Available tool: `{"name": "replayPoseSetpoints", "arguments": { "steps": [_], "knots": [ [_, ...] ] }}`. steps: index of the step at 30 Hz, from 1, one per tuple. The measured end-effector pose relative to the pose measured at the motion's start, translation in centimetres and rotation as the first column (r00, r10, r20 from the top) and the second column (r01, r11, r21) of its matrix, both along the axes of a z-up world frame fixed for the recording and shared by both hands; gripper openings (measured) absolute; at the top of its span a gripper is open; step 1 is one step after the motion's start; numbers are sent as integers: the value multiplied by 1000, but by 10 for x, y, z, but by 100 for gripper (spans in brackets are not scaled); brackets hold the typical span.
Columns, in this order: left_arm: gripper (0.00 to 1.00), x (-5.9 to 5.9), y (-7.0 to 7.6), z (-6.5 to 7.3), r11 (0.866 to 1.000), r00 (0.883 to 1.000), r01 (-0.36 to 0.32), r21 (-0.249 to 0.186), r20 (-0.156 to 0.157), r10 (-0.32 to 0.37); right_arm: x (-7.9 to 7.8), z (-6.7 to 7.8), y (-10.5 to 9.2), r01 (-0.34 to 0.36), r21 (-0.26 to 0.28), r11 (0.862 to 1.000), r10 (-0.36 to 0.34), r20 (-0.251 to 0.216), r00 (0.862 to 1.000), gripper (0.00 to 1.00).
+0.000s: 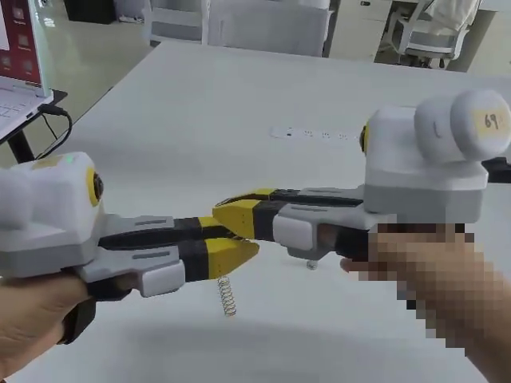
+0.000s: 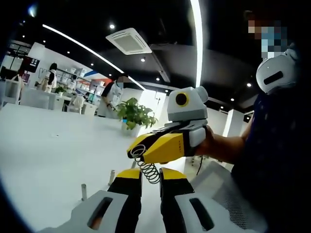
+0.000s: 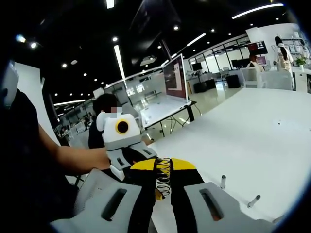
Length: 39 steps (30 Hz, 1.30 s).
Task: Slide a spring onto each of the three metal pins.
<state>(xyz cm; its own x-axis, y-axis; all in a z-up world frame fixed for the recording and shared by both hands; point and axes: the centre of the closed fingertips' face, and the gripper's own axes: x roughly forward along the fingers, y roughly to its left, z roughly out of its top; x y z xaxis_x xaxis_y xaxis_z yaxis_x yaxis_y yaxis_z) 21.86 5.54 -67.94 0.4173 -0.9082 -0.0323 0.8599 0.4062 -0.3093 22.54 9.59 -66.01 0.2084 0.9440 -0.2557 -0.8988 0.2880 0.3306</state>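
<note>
A small coil spring hangs below the crossed yellow tips over the white table. My left gripper comes in from the left and my right gripper from the right, tips overlapping. In the left gripper view the spring sits between my left gripper's jaws, its top end at the right gripper's tip. In the right gripper view the spring lies in the narrow gap of my right gripper. Short metal pins stand upright on the table, bare.
A laptop sits on a stand at the far left with a cable beside it. A white power strip lies further back on the table. Office chairs stand beyond the far edge. A second pin leans near the right gripper.
</note>
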Motion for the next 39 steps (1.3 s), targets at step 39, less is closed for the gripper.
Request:
{"name": "replayPoseSetpoints", "arguments": {
  "steps": [39],
  "knots": [
    [5,-5,-9,-23,980,994,45,195,92,-64,-12,-20,-31,-78,-262,962,106,95,990,7]
  ]
}}
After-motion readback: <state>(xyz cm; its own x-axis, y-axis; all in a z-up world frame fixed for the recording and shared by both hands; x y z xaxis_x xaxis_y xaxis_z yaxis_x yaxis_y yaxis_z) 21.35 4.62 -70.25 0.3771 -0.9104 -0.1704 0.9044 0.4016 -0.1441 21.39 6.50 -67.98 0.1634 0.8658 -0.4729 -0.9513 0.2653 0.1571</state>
